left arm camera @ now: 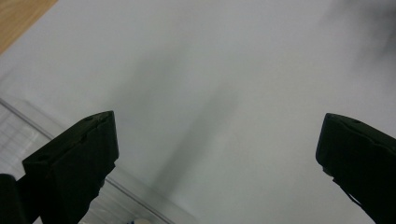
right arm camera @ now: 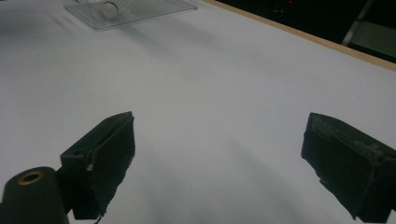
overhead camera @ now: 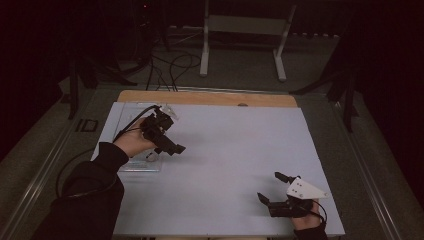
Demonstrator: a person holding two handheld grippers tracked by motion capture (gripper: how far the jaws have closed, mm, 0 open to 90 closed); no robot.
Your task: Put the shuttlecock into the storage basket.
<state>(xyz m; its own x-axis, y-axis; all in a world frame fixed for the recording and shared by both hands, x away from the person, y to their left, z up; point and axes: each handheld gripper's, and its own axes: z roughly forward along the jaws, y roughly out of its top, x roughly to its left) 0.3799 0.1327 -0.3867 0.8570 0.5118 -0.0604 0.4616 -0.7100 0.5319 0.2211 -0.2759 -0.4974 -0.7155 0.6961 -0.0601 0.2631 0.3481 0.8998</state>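
My left gripper (overhead camera: 167, 134) is held up in a hand over the left part of the white mat (overhead camera: 225, 150), above a clear plastic tray (overhead camera: 142, 165). Its jaws stand wide apart with nothing between them, and the left gripper view has the gripper (left arm camera: 219, 133) looking down on bare mat with the tray's edge (left arm camera: 28, 123) at lower left. My right gripper (overhead camera: 271, 187) rests low near the mat's front right corner, open and empty (right arm camera: 219, 140). The tray (right arm camera: 140, 11) lies far ahead of it, holding a small white object (right arm camera: 109, 8).
A wooden table edge (overhead camera: 210, 97) runs along the far side of the mat. Beyond it, a white stand's legs (overhead camera: 204, 55) and black cables (overhead camera: 172, 67) sit on the floor. Dark supports flank both sides of the table.
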